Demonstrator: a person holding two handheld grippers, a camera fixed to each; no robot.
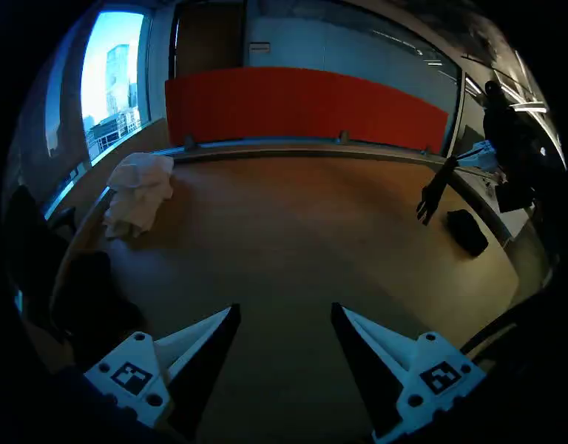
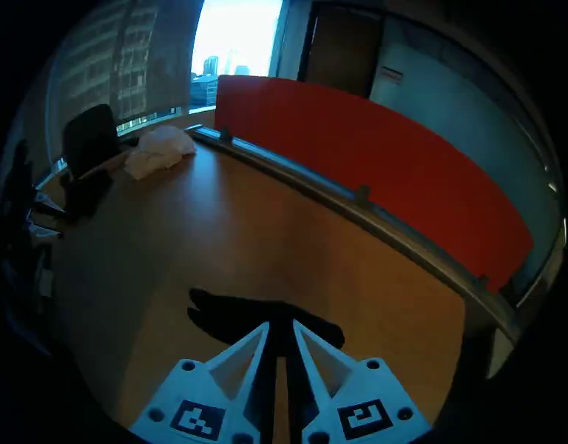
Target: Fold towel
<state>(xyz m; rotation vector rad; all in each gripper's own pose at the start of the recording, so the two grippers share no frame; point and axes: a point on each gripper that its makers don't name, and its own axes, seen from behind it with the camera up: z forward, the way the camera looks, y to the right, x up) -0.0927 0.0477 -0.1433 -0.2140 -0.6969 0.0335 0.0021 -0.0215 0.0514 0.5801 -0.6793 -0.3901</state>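
A crumpled white towel [image 1: 140, 191] lies in a heap at the far left of the wooden table [image 1: 299, 229], near the window. My left gripper [image 1: 284, 314] hovers open over the table's near side, well short of the towel, with nothing between its fingers. In the right gripper view the same towel [image 2: 160, 149] sits far off at the upper left. My right gripper [image 2: 280, 329] is shut, its fingers almost touching with nothing visible between them, low over the table [image 2: 232, 237]. A dark flat patch [image 2: 225, 311] lies just past its tips; shadow or cloth, I cannot tell.
A red partition [image 1: 306, 103] [image 2: 373, 155] runs along the table's far edge behind a metal rail. Dark office chairs [image 2: 88, 140] [image 1: 92, 296] stand at the towel end. A black object [image 1: 467, 231] lies at the right, with a dark arm-like shape [image 1: 432, 196] above it.
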